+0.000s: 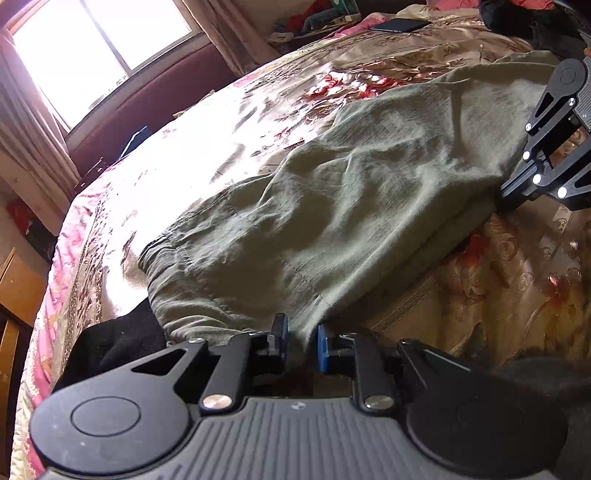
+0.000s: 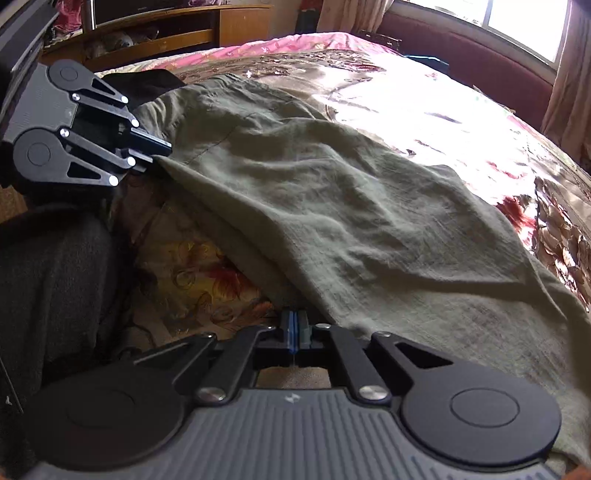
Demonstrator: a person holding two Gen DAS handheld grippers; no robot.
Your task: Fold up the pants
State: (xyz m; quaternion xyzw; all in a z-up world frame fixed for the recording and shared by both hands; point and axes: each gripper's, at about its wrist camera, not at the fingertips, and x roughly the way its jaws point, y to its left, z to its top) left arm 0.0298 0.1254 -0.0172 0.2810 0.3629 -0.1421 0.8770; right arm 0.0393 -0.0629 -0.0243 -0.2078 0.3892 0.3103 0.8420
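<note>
Basically, a bed (image 1: 480,280) with a floral satin cover is filling both views, sun from the window (image 1: 92,40) washing out its far side at 11 o'clock in the left wrist view. Olive-green pants (image 1: 332,192) are lying across it, wrinkled, waistband end at 9 o'clock in that view, the near long edge running along the bottom toward 3 o'clock. A dark garment (image 1: 118,339) is sitting just beside the waistband at 8 o'clock, a phone (image 1: 400,25) is lying well apart at 1 o'clock, and a wooden cabinet (image 2: 177,29) is standing beyond the bed at 11 o'clock in the right wrist view. Left gripper (image 1: 302,341) is sitting at 6 o'clock with the near edge of the cloth running between its blue pads, jaws narrowed around it; whether the pads are actually pressing the fabric I cannot tell. Right gripper (image 2: 294,323) is sitting at 6 o'clock in its own view, pads pressed together right at the hem; cloth seems to be caught there, but that is a judgement. Step in hand looks like grabbing the near edge to fold it over. Doing it well: be getting both layers into each pinch, lifting both hands evenly, keeping the edge taut between them, carrying it toward 12 o'clock without dragging the cover.
</note>
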